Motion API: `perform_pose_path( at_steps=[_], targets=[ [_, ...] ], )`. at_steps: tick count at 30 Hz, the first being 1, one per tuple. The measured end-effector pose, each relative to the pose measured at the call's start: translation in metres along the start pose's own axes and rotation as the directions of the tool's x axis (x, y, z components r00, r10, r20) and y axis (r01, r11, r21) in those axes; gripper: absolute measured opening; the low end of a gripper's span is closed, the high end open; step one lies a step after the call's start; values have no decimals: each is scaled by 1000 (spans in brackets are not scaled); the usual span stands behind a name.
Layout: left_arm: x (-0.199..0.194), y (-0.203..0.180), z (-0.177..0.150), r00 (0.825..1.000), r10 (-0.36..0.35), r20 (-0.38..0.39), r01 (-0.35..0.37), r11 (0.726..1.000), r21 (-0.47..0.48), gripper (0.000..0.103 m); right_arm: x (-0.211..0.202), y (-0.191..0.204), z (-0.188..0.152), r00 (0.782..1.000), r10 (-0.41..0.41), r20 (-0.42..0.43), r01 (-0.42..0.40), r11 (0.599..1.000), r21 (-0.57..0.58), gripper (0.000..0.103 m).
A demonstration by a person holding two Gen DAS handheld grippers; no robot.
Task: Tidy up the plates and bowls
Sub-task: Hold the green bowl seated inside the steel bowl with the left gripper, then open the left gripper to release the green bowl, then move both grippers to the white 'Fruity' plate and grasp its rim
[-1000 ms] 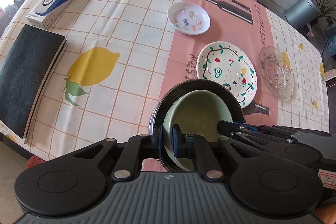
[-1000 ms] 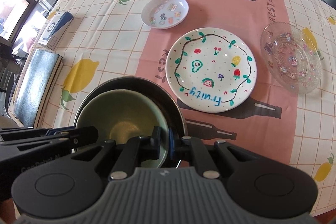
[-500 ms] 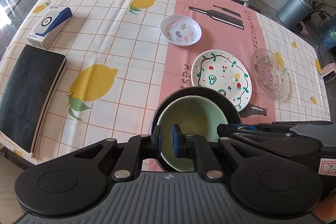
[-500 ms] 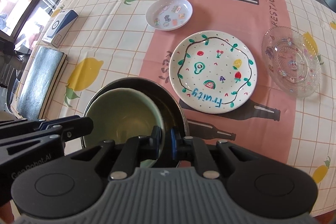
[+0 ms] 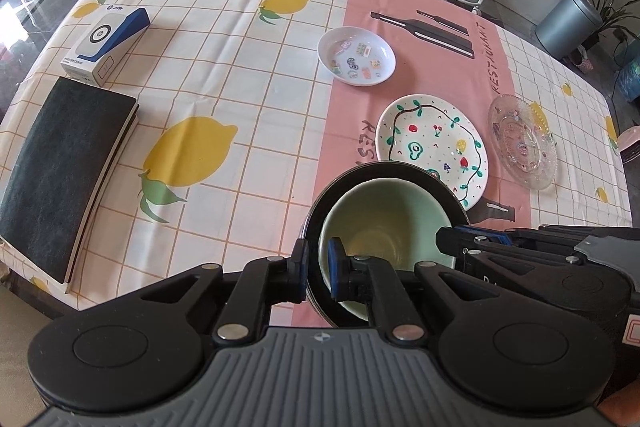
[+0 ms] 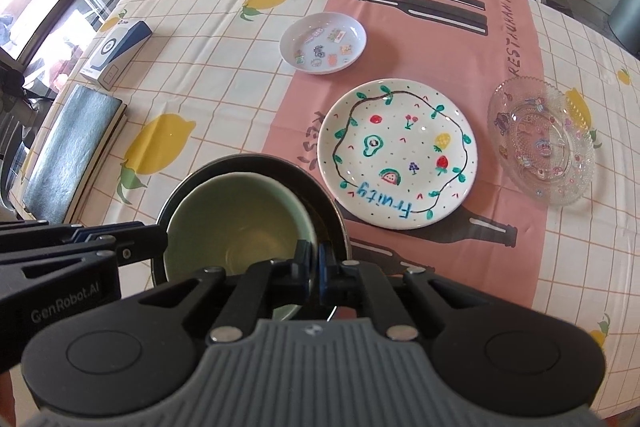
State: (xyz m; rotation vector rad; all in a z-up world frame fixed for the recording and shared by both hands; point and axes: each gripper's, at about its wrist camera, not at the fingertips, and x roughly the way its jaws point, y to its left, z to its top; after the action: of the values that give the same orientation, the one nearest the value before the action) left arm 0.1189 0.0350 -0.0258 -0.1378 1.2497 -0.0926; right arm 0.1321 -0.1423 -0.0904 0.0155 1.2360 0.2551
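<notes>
mostly, your own tools hide the near rims: your left gripper (image 5: 317, 263) fingers pinch the black bowl (image 5: 320, 199) wall, your right gripper (image 6: 314, 263) fingers clench its opposite rim. inside sits the green bowl (image 6: 240, 223), above the table (image 6: 224, 99). the fruity plate (image 6: 398, 155) lies just beyond.

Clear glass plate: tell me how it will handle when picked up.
The clear glass plate looks rigid and probably fragile: thin, transparent, with a scalloped rim. Its beaded texture may help a tool grip, though glass can be slippery. It lies flat on the tablecloth, so getting under its rim may be awkward.
</notes>
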Motion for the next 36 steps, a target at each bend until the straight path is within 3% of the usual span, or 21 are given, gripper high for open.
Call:
perform_pose_path(
  at_steps=[2,10,14,19,22,26,28,30,32,36],
  targets=[
    [-4,-2,1,1000,-9,12,9,1000,-1,11,-7,-2,-1,1000,17,19,-17,1000,-4,8],
    [-29,-43,1,985,-103,137,89,991,105,11,-51,-32,-5,984,87,155,-92,995,25,8],
    [-33,-63,1,968,-164,190,136,979,155,11,-68,-61,-7,968,99,232,-113,992,51,8],
    [-27,-75,3,936,-249,251,231,968,97,16,-76,-105,-19,932,87,352,-120,990,73,8],
    [-15,-80,7,926,-270,265,252,963,100,18,-71,-136,-29,919,78,387,-138,982,129,9],
    [6,-79,23,939,-259,225,235,964,126,24,-51,-161,-38,913,118,391,-199,964,175,11],
    [16,-75,36,948,-278,155,254,954,162,39,-38,-168,-41,914,126,385,-213,958,193,18],
    [25,-71,46,956,-273,106,251,951,180,44,-24,-171,-41,918,127,376,-219,952,212,25],
    [33,-69,55,971,-226,75,206,956,210,50,-8,-174,-39,927,130,353,-222,946,234,28],
    [49,-68,75,988,-148,48,129,949,287,51,18,-177,-29,939,155,307,-247,925,289,32]
  ],
)
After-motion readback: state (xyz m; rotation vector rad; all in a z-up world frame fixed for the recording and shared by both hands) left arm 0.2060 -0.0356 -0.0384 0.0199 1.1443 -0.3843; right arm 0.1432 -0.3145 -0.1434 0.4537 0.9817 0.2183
